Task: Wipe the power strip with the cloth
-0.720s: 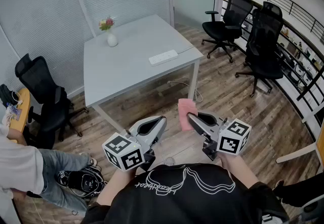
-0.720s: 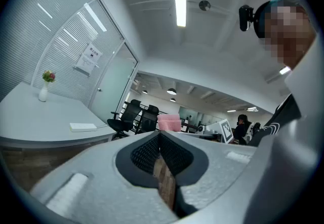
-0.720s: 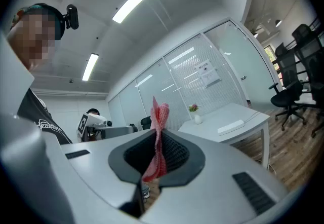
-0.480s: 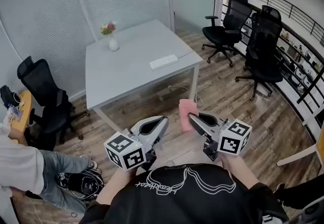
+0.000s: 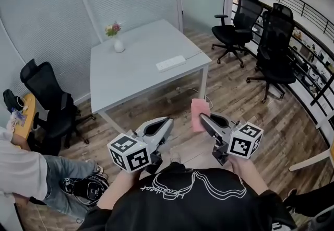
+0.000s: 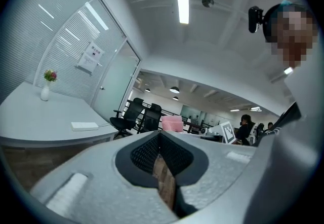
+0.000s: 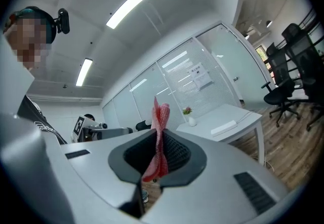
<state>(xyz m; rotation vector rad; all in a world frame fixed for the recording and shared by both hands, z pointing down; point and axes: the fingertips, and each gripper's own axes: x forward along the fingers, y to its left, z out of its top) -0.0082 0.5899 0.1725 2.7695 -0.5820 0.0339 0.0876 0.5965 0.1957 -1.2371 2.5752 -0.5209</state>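
Since the earlier frame both grippers have drifted a little to the right in the head view, and the cloth (image 5: 199, 114) has gone with them. The table (image 5: 130, 78) has come hardly any nearer.

In the head view the left gripper (image 5: 167, 120) and right gripper (image 5: 203, 117) sit side by side in front of the person (image 5: 193, 198), above the floor (image 5: 235, 99) and well apart from the table. The strip (image 5: 170, 62) lies flat near the table's right edge. Its cable (image 5: 193, 55) runs toward the right corner. A vase (image 5: 119, 45) stands toward the far left.

The left gripper view shows its jaws pressed together with nothing between them; only floor shows through the slot. The strip is a small white bar far off on the tabletop.

The right gripper view shows the jaws clamped on the pink cloth. It is pinched mid-fold and stands up past the tips as a narrow ridge, with a shorter bit hanging below.

The step in hand looks like the approach — wiping has not begun. To do it well, the person would need to close on the table's right side. The right gripper should then come down tilted, so that the free cloth — not the hard jaw tips — meets the strip's top, and stroke along its length. The strip looks light and may slide. The empty left gripper could steady one end, away from the cable.
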